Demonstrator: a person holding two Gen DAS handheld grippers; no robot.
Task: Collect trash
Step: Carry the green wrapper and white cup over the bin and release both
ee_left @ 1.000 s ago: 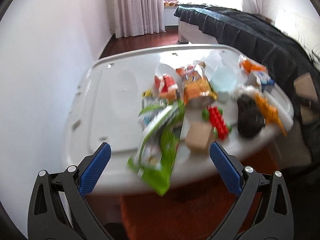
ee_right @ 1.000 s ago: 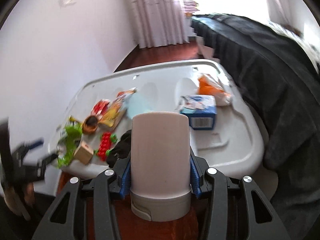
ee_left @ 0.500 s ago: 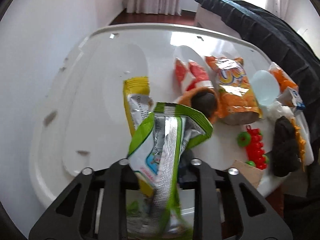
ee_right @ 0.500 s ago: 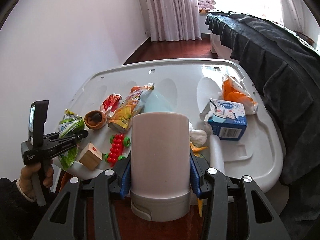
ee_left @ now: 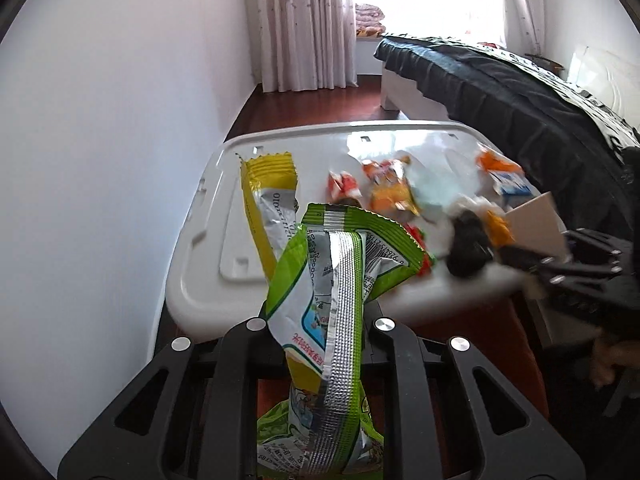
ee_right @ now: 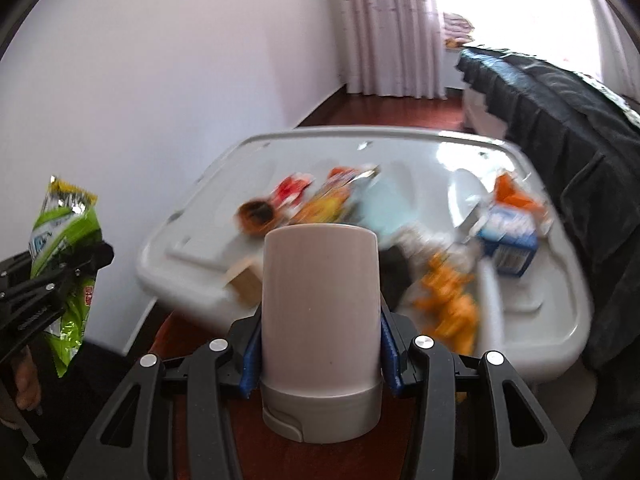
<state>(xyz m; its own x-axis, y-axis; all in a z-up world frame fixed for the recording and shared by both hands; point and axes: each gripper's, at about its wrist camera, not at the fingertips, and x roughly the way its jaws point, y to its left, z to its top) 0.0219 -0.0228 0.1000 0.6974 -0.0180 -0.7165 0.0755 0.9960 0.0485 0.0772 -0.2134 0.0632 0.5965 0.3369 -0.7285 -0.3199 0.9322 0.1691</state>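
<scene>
So the left gripper has its jaws clamped tight on a green snack wrapper, and a yellow wrapper looks pinched in with it, sticking up behind the green one. Both are lifted off the white desk and hang in front of its near edge; you can see the same bundle off to the left in the right wrist view, held up in the air beside the wall.

The right gripper has its jaws partway closed around a beige cylindrical container, blue pads pressed on both sides, container upright with its open top facing the desk.

Still lying on the desk: a red wrapper, an orange chip bag, a small brown bowl, a pale blue thing (too blurry to say what), a blue-and-white carton with an orange packet just behind it, an orange toy near the front edge, a wooden block at the front, and something black by the toy. A bed with a dark cover runs along the right side, curtains at the back.
</scene>
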